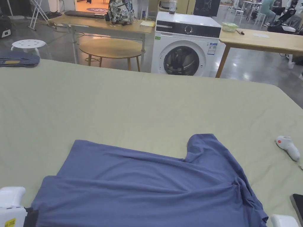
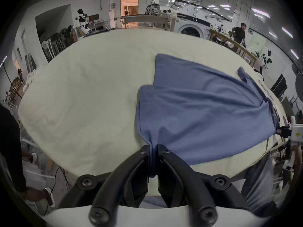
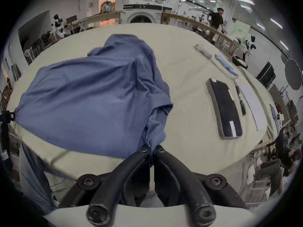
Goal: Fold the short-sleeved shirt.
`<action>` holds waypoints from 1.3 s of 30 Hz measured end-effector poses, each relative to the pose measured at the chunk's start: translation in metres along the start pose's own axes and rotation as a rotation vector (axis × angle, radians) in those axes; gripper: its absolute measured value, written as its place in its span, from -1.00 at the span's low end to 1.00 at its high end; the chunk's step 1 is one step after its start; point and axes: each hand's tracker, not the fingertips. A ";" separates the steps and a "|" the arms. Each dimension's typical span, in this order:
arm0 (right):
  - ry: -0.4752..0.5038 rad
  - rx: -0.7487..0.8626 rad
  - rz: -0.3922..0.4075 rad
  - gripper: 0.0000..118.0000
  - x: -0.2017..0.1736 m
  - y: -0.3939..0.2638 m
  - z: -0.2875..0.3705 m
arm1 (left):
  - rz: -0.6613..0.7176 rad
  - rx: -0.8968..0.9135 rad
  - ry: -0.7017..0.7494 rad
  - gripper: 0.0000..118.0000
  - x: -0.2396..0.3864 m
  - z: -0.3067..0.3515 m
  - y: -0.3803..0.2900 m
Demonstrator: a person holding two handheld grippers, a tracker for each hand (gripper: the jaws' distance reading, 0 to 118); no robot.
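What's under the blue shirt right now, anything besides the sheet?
The blue shirt lies on the pale green sheet, both grippers pinching its near edge: left gripper, right gripper. Anything beneath the fabric is covered and cannot be seen.

Head view high over the shirt (image 1: 154, 183), gripper views close, low, facing it

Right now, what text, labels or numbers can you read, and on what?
None can be read.
Washer: front stickers, too small.
Left gripper: yellow sticker on its body in the head view, blurred.
Phone: white stickers, blurred.
Poster: green, marks too small.
Shirt: plain blue, no print.
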 end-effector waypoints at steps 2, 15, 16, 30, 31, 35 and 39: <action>-0.004 -0.005 0.000 -0.98 -0.001 -0.001 -0.008 | -0.009 -0.020 0.012 -0.95 0.001 -0.010 -0.003; -0.087 0.151 0.002 0.25 -0.018 0.035 0.038 | 0.000 0.120 0.012 -0.41 0.008 0.009 0.021; -0.076 0.182 -0.011 0.24 -0.020 0.041 0.043 | 0.012 0.154 0.001 -0.35 0.011 0.016 0.025; 0.110 0.769 -0.087 -0.45 -0.118 0.098 0.084 | -0.110 0.732 0.108 -0.41 0.083 0.064 0.081; 0.114 0.791 -0.081 -0.60 -0.124 0.100 0.085 | -0.114 0.754 0.106 -0.51 0.087 0.066 0.082; 0.132 0.871 -0.067 -1.00 -0.147 0.106 0.093 | -0.127 0.835 0.140 -1.00 0.104 0.072 0.086; 0.137 0.934 -0.047 -1.00 -0.160 0.109 0.096 | -0.099 0.862 0.131 -1.00 0.108 0.071 0.091</action>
